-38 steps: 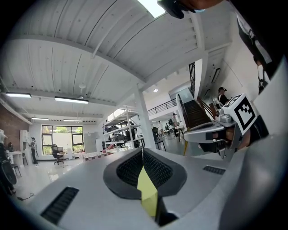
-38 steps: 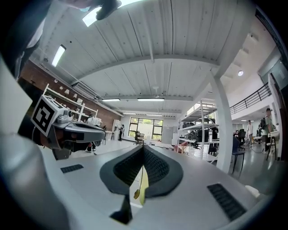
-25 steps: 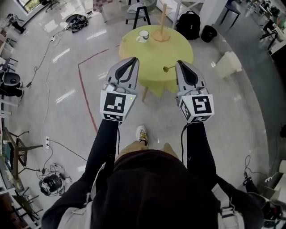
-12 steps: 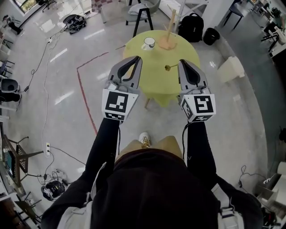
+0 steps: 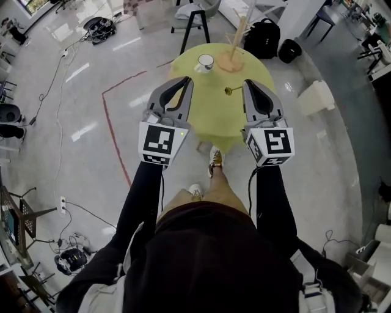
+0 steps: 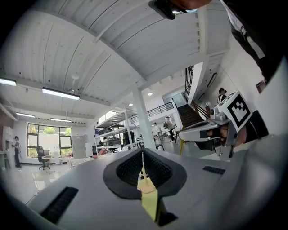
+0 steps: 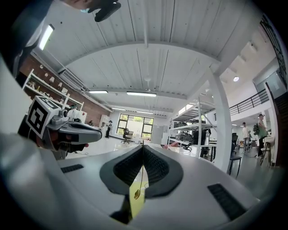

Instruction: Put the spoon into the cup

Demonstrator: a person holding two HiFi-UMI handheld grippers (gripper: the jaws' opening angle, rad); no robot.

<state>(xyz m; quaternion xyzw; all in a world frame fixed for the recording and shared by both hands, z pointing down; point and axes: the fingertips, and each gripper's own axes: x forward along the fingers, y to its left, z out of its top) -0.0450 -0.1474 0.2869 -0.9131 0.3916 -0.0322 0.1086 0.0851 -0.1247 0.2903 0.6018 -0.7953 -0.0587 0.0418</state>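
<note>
A round yellow-green table [image 5: 198, 113] stands ahead in the head view. On it are a white cup [image 5: 206, 62] at the far left, a wooden stand [image 5: 232, 58] beside the cup, and a small golden spoon [image 5: 231, 91] nearer the middle. My left gripper [image 5: 185, 81] and right gripper [image 5: 248, 84] are held level above the table's near half, both shut and holding nothing. The right one's tip is just right of the spoon. In the right gripper view the spoon [image 7: 137, 194] shows below the closed jaws of my right gripper [image 7: 143, 147]. My left gripper [image 6: 142, 152] shows jaws together.
A black backpack [image 5: 266, 32], a black bin [image 5: 288, 49] and a white box [image 5: 316, 96] lie behind and right of the table. A stool [image 5: 190, 18] stands beyond it. Red tape [image 5: 113, 122] marks the floor at left. The person's foot [image 5: 215, 160] is by the table's near edge.
The person has walked toward the table, which now sits closer under both grippers. One foot has stepped forward. Both grippers stay shut and level.
</note>
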